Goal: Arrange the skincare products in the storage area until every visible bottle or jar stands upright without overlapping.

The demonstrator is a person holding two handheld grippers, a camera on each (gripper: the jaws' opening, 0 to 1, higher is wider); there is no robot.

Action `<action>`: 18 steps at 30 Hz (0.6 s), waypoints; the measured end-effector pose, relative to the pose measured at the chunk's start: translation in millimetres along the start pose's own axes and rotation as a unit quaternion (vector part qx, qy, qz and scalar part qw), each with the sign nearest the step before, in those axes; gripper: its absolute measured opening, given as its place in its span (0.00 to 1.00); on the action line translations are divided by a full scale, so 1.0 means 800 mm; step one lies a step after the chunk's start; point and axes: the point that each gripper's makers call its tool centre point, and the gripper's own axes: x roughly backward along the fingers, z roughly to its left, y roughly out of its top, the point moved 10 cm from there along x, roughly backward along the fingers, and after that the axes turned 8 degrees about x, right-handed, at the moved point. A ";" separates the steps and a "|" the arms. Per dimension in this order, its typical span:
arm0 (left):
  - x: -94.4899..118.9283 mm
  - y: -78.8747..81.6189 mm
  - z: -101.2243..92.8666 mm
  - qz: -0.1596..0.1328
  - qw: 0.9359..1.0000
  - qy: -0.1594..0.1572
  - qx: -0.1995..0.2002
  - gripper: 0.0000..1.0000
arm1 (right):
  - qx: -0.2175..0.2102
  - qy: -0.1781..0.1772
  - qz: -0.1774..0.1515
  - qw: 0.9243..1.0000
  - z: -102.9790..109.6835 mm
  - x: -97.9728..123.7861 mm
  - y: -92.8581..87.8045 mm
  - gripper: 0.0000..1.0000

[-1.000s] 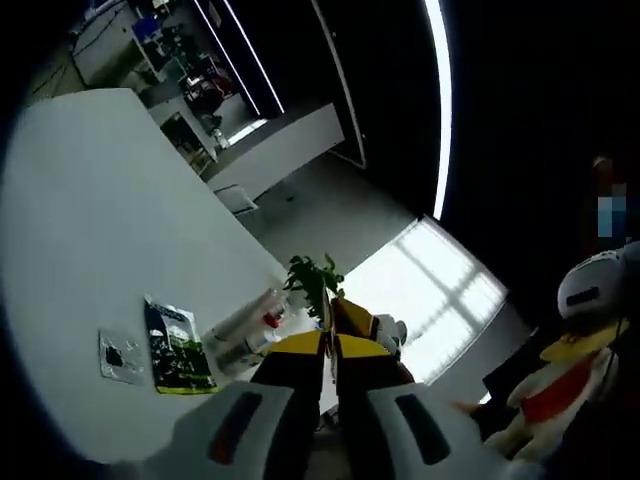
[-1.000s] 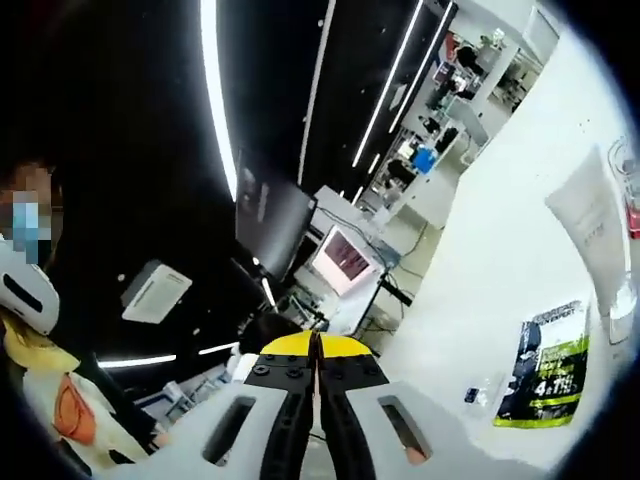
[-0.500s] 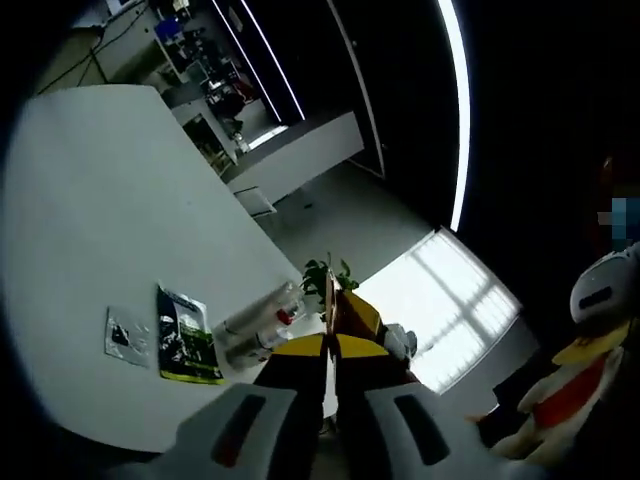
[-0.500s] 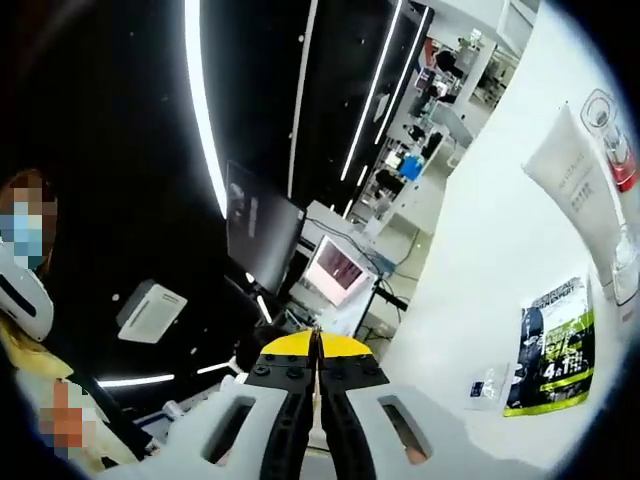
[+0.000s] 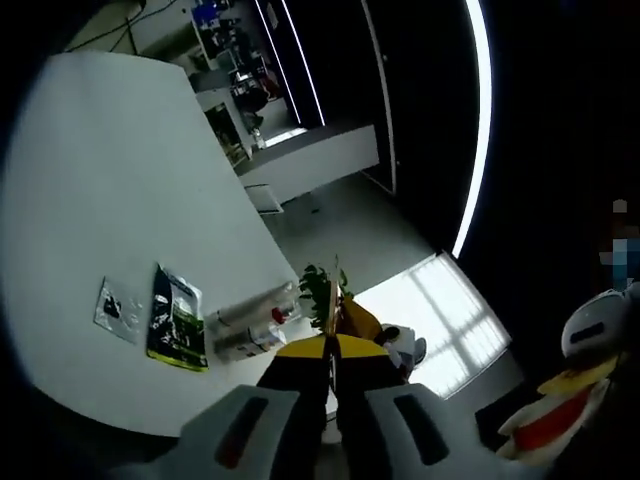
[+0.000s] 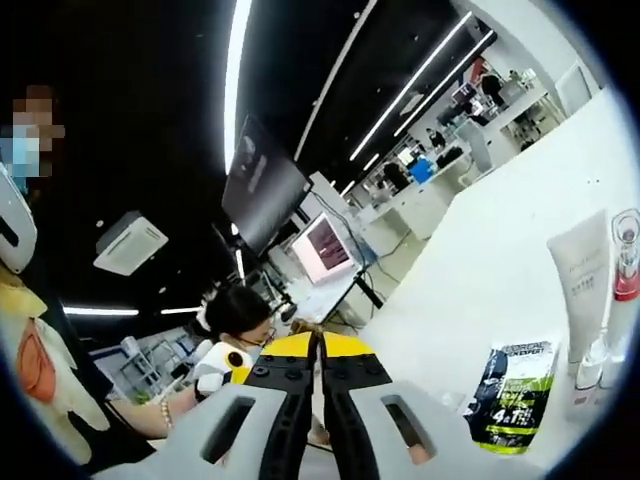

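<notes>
Both cams have swung since 1 s ago; products themselves look unmoved. I see a white table (image 5: 90, 180) w/ all items at its near edge. Largest to smallest: white tube (image 6: 580, 285), green sachet (image 6: 510, 395), clear bottle w/ red collar (image 6: 624, 270), small foil packet (image 5: 117, 310). In left gripper view the tube and bottle appear lying flat right of the sachet. Left gripper (image 5: 331, 352) and right gripper (image 6: 315, 350) are closed, empty, well apart from items. Step, I judge: approach. Next: open jaws, reach for tube, stand it up.
</notes>
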 end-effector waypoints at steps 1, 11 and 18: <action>0.000 0.000 0.000 0.000 1.000 0.000 0.000 0.00 | 0.001 -0.001 0.004 1.000 0.000 0.000 0.000 0.03; 0.008 0.003 0.005 -0.011 0.997 0.030 -0.066 0.01 | 0.083 -0.030 0.046 0.995 0.008 -0.012 0.002 0.01; 0.016 0.010 0.010 -0.029 0.997 0.035 -0.064 0.00 | 0.074 -0.028 0.049 0.996 0.010 -0.024 0.002 0.01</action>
